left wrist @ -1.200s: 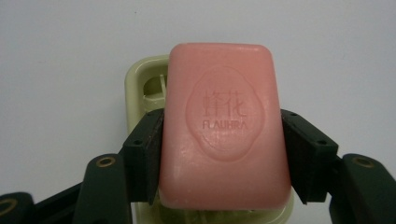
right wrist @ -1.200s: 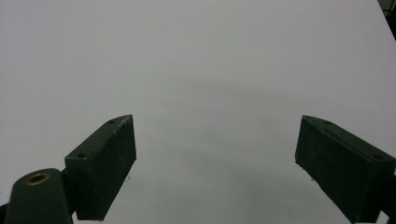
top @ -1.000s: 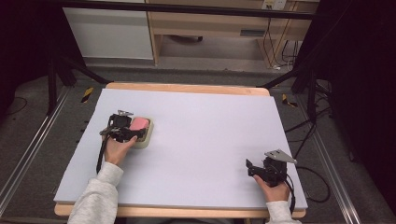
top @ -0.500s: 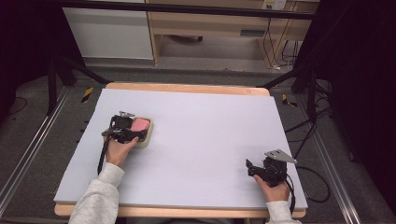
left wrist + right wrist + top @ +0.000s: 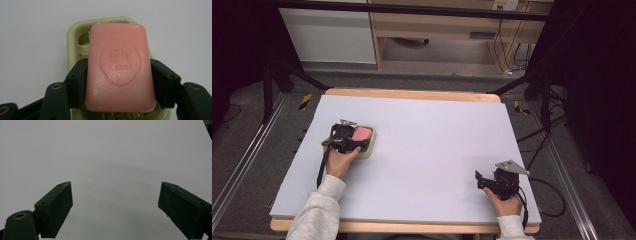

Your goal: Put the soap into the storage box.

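Unmoved, left hand-held gripper (image 5: 119, 86) clamps pink soap (image 5: 119, 67).

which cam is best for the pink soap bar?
Left gripper view: the soap bar sits close up, embossed lettering legible, the left tool with a jaw on each long side, the pale green dish beneath. The high view shows it as a small pink patch at that tool. The right gripper view looks at bare table.

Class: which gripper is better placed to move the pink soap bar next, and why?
Left. The left gripper has its jaws against both sides of the soap bar over the soap dish; the right gripper is open, far off.
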The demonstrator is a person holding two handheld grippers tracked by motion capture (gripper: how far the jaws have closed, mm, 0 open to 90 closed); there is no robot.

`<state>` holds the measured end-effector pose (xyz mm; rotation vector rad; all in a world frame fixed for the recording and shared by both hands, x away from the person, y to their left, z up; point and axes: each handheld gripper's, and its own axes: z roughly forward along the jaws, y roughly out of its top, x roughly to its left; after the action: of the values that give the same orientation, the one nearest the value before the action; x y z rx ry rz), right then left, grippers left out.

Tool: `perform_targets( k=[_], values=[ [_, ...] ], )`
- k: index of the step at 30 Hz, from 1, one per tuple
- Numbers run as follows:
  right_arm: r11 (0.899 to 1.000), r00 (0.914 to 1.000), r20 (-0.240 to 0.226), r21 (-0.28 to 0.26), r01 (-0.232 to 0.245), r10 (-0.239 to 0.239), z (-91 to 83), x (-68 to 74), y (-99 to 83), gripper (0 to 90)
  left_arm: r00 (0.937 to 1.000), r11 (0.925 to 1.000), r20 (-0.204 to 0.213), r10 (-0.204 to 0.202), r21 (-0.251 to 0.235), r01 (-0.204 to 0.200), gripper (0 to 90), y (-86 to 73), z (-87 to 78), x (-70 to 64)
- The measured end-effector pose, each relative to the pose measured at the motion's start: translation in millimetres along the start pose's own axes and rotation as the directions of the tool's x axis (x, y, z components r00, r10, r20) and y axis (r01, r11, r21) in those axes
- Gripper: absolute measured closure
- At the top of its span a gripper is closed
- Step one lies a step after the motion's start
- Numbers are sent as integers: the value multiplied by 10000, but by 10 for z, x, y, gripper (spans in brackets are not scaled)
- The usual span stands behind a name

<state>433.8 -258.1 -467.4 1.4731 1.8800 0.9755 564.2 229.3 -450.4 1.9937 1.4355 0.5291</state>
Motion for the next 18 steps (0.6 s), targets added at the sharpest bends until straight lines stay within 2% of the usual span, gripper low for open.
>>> perform_targets(
  k=[12, 15, 18],
  values=[
    [10000, 10000, -7, -9, 24, -24, 0, -1, 1, 124, 10000, 10000, 38, -13, -56, 13, 368, -25, 3, 5],
    [10000, 10000, -20, -6, 34, -34, -1, 1, 0, 124, 9999, 9992, 106, -1, -405, 5, 315, -13, -48, 1],
    [10000, 10000, -4, -7, 19, -19, 0, 1, 2, 124, 9999, 9976, 108, 62, -683, -55, 305, 26, -147, 1]
  ],
)
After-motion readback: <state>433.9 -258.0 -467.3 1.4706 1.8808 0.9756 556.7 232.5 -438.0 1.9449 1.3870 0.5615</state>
